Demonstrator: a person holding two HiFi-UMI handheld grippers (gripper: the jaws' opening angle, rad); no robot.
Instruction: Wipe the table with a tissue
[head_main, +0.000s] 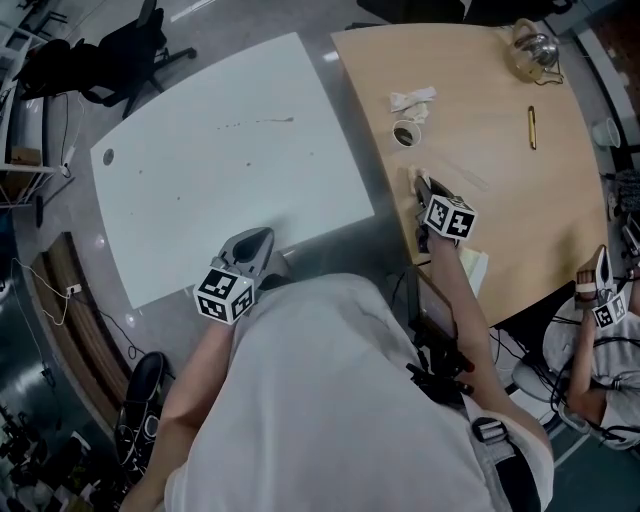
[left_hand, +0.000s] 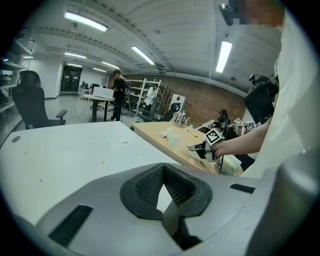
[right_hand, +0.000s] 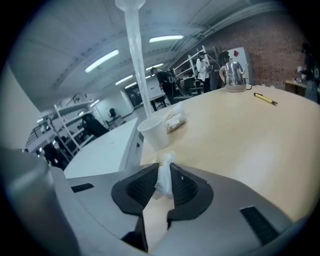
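Observation:
My right gripper (head_main: 421, 187) hangs over the near left part of the wooden table (head_main: 510, 200). In the right gripper view a crumpled white tissue (right_hand: 164, 175) stands upright, pinched between the dark ribbed pads of the right gripper (right_hand: 161, 176). My left gripper (head_main: 254, 242) points at the near edge of the white table (head_main: 220, 180), its jaws meeting at the tips with nothing between them. The left gripper (left_hand: 162, 169) looks out over that white top (left_hand: 60, 155), which carries a few small marks (head_main: 272, 121).
On the wooden table stand a white paper cup (head_main: 406, 133) (right_hand: 154, 132), a wad of crumpled paper (head_main: 412, 100), a pen (head_main: 532, 127) and a kettle (head_main: 534, 48). Another person's hand with a gripper (head_main: 604, 298) is at the right edge. An office chair (head_main: 120, 50) stands beyond the white table.

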